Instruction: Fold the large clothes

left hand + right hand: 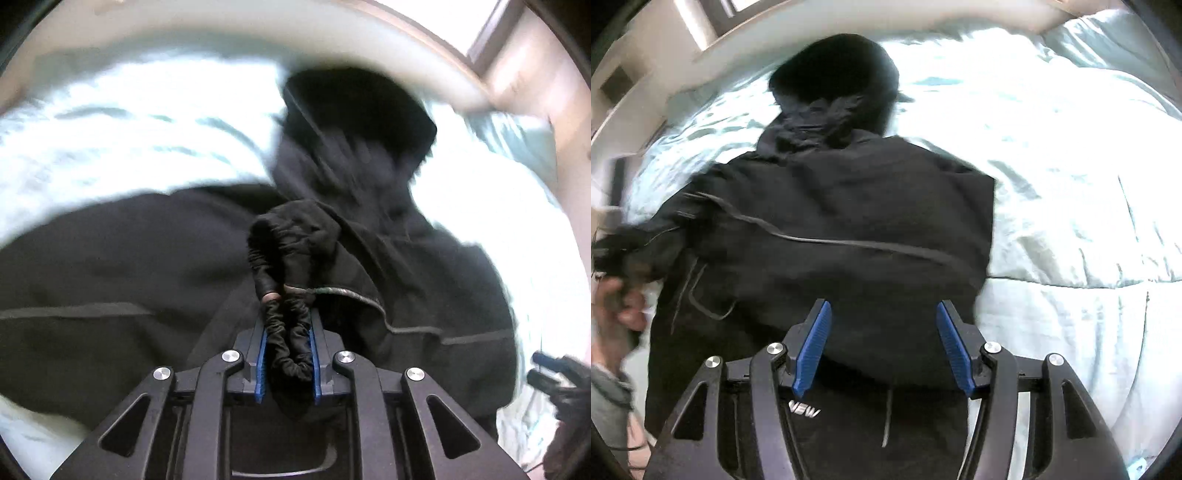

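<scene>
A large black hooded jacket (849, 221) lies on a pale blue bedspread (1071, 184), hood (838, 74) at the far end. My left gripper (287, 321) is shut on a bunched black elastic cuff (284, 295) of the jacket (129, 266) and holds it above the body of the garment. My right gripper (882, 314) is open and empty, hovering over the jacket's near hem, where white lettering (807, 411) shows. The left view is motion-blurred.
The bedspread (129, 122) spreads around the jacket on all sides. A pale headboard or wall edge (258, 40) curves along the far side. The person's hand (620, 295) shows at the left edge of the right wrist view.
</scene>
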A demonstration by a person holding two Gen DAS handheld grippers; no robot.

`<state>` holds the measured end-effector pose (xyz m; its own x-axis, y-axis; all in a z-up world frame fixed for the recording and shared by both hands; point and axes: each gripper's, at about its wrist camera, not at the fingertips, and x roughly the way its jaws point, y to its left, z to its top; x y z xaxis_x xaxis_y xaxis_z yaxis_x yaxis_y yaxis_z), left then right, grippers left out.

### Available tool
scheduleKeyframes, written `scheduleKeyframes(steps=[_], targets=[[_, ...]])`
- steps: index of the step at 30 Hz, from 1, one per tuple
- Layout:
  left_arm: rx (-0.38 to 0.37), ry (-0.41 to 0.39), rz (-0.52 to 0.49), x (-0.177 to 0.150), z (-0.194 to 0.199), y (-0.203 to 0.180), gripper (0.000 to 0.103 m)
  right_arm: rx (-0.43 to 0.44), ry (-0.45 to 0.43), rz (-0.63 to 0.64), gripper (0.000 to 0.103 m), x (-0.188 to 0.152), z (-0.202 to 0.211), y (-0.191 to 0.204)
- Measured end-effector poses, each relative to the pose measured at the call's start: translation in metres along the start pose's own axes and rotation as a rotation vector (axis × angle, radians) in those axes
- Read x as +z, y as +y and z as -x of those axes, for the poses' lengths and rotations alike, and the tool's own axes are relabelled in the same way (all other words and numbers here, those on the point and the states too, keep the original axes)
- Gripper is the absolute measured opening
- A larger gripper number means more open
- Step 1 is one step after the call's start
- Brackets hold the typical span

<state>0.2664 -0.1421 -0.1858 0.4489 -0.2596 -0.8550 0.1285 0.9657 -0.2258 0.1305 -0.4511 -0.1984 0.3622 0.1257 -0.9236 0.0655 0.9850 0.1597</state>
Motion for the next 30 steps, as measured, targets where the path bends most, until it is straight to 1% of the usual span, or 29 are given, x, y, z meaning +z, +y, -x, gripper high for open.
scheduleKeyframes(steps=[1, 2, 3, 4, 6, 7, 8, 9, 10, 11, 13, 14, 15, 16, 17, 20, 21, 22, 23, 24, 26, 27, 28, 29, 30], targets=[[0.019, -0.008, 0.013, 0.006, 0.007, 0.014, 0.018, -0.007, 0.007, -0.009, 0.062, 0.004, -0.007, -0.002], [0.034, 0.003, 0.024, 0.012, 0.011, 0.029, 0.018, -0.016, 0.01, -0.017, 0.062, 0.006, -0.015, -0.002], [0.035, 0.044, 0.023, 0.015, 0.007, 0.044, 0.018, -0.022, 0.016, -0.021, 0.062, 0.012, -0.028, -0.001], [0.062, 0.109, 0.016, 0.014, -0.006, 0.059, 0.018, -0.023, 0.019, -0.021, 0.062, 0.016, -0.039, 0.001], [0.127, 0.221, -0.006, 0.003, -0.034, 0.075, 0.019, -0.053, 0.045, -0.022, 0.062, 0.024, -0.07, 0.005], [0.159, 0.261, -0.034, -0.005, -0.049, 0.079, 0.019, -0.07, 0.064, -0.01, 0.064, 0.025, -0.085, 0.009], [0.187, 0.276, -0.067, -0.013, -0.061, 0.081, 0.023, -0.104, 0.094, 0.014, 0.065, 0.025, -0.103, 0.013], [0.188, 0.268, -0.076, -0.02, -0.067, 0.084, 0.025, -0.128, 0.128, 0.034, 0.065, 0.023, -0.118, 0.015], [0.183, 0.26, -0.062, -0.022, -0.068, 0.086, 0.027, -0.148, 0.161, 0.047, 0.065, 0.019, -0.133, 0.014], [0.168, 0.247, -0.035, -0.023, -0.066, 0.09, 0.028, -0.152, 0.16, 0.048, 0.07, 0.018, -0.139, 0.012], [0.129, 0.198, 0.022, -0.023, -0.051, 0.101, 0.033, -0.144, 0.169, 0.024, 0.072, 0.02, -0.139, 0.006], [0.116, 0.16, 0.041, -0.022, -0.038, 0.104, 0.036, -0.137, 0.179, 0.01, 0.072, 0.023, -0.136, 0.004], [0.098, 0.117, 0.045, -0.022, -0.025, 0.105, 0.036, -0.139, 0.18, 0.006, 0.071, 0.025, -0.13, 0.004], [0.083, 0.073, 0.042, -0.023, -0.01, 0.104, 0.036, -0.148, 0.17, 0.011, 0.068, 0.026, -0.12, 0.006], [0.081, 0.044, 0.038, -0.024, 0.001, 0.103, 0.037, -0.146, 0.155, 0.021, 0.068, 0.026, -0.11, 0.009], [0.122, -0.065, -0.005, -0.03, 0.04, 0.083, 0.039, -0.084, 0.079, 0.058, 0.068, 0.019, -0.074, 0.026], [0.112, -0.085, -0.012, -0.028, 0.045, 0.076, 0.045, -0.064, 0.051, 0.081, 0.068, 0.013, -0.062, 0.036], [0.095, -0.095, -0.02, -0.023, 0.047, 0.069, 0.049, -0.066, 0.039, 0.103, 0.068, 0.008, -0.056, 0.044], [0.095, -0.104, -0.025, -0.024, 0.05, 0.061, 0.054, -0.077, 0.036, 0.124, 0.068, 0.003, -0.053, 0.051], [0.1, -0.112, -0.025, -0.025, 0.052, 0.054, 0.054, -0.088, 0.038, 0.144, 0.068, -0.003, -0.05, 0.059], [0.024, -0.102, -0.029, -0.029, 0.045, 0.04, 0.055, -0.058, 0.044, 0.158, 0.067, -0.01, -0.048, 0.061], [-0.042, -0.065, -0.025, -0.032, 0.036, 0.031, 0.056, -0.053, 0.061, 0.158, 0.067, -0.015, -0.053, 0.061], [-0.088, -0.011, -0.022, -0.036, 0.022, 0.023, 0.056, -0.057, 0.088, 0.154, 0.065, -0.019, -0.061, 0.061], [-0.101, 0.06, -0.027, -0.043, -0.002, 0.012, 0.056, -0.067, 0.119, 0.148, 0.06, -0.026, -0.071, 0.06], [-0.06, 0.133, -0.039, -0.05, -0.03, 0.004, 0.056, -0.08, 0.153, 0.135, 0.06, -0.032, -0.083, 0.057]])
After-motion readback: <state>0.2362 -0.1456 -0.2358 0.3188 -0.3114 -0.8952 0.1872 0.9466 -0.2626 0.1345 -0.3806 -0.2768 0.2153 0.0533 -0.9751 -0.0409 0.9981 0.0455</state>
